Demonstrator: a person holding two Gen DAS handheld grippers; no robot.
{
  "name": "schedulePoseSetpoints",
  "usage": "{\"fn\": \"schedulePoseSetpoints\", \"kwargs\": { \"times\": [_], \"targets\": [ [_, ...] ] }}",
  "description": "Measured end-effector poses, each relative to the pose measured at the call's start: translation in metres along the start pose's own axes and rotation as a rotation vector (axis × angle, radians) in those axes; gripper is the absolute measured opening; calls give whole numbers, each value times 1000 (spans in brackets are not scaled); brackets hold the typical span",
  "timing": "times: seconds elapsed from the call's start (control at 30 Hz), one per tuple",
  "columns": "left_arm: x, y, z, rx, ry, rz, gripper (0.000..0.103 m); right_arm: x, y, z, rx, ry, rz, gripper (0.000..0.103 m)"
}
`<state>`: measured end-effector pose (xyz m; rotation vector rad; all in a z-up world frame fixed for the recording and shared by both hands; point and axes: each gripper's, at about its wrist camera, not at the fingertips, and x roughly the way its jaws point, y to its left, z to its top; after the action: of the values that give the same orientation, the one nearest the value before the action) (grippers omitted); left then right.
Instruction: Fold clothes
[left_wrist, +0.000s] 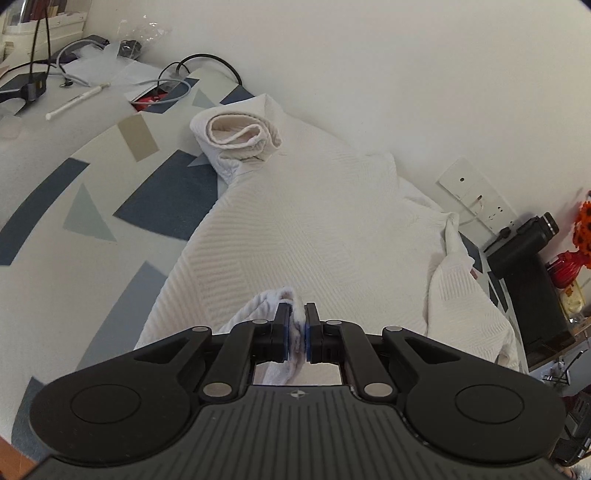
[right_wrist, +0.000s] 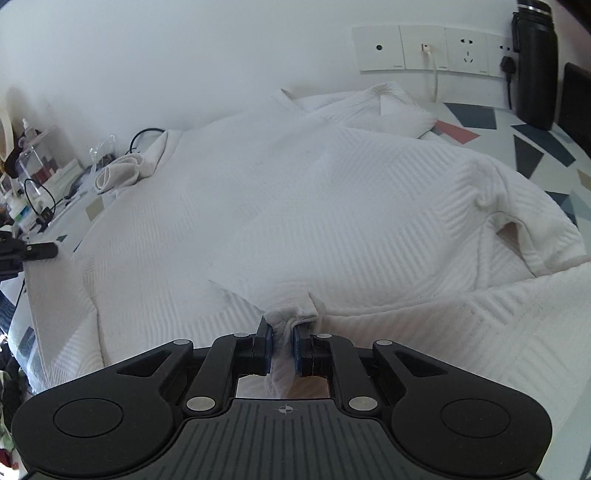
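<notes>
Pinching the white garment (left_wrist: 314, 229), spread across frame centre, my left gripper (left_wrist: 299, 314) and right gripper (right_wrist: 283, 328) each clamp a bunched hem. If either thin fold slips out, I'd judge the fold lands crooked over the sleeve (right_wrist: 532, 236).

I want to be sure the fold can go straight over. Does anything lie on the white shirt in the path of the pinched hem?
Nothing visible does. The left gripper and right gripper each pinch the white shirt, whose body lies bare ahead. The cables sit off on the tablecloth.
</notes>
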<state>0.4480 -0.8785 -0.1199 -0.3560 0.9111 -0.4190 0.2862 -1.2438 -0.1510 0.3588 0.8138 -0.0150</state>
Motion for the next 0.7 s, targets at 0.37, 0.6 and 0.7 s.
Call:
{"fn": "schedulePoseSetpoints", "kwargs": {
  "times": [0.37, 0.6, 0.7],
  "targets": [
    [58, -20, 36, 114, 21, 24, 9, 1, 11, 28, -224, 109, 68, 11],
    [82, -20, 2, 154, 131, 36, 24, 31, 48, 3, -299, 174, 12, 18],
    [76, -30, 2, 214, 144, 70, 61, 32, 61, 1, -303, 173, -17, 30]
  ]
}}
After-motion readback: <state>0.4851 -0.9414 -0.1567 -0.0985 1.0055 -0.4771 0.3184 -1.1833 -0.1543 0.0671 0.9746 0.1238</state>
